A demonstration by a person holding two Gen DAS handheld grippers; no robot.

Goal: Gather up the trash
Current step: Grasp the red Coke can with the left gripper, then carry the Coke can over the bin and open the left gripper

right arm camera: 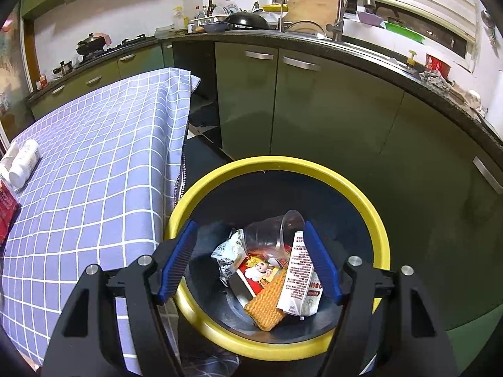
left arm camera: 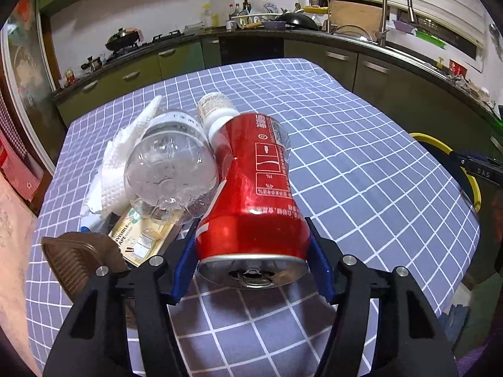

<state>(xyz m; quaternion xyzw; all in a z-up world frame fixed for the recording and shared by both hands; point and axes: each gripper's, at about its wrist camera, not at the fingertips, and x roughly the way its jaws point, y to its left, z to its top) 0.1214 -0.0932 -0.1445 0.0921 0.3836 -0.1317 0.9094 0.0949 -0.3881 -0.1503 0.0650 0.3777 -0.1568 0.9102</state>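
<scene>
Evidently the pick-up step was underway: the left gripper (left arm camera: 253,253) had its pads against the sides of the red can (left arm camera: 251,188) lying on the tablecloth (left arm camera: 361,172). Unclenched and empty, the right gripper (right arm camera: 250,262) hovered over the yellow-rimmed bin (right arm camera: 279,165). Lifting binward seemed next.

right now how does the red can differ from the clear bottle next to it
The red can is opaque, dented at its waist, and sits between the jaws of the left gripper. The clear bottle is see-through, plastic, and untouched by the jaws. Both lie on their sides on the checked tablecloth, touching each other.
</scene>
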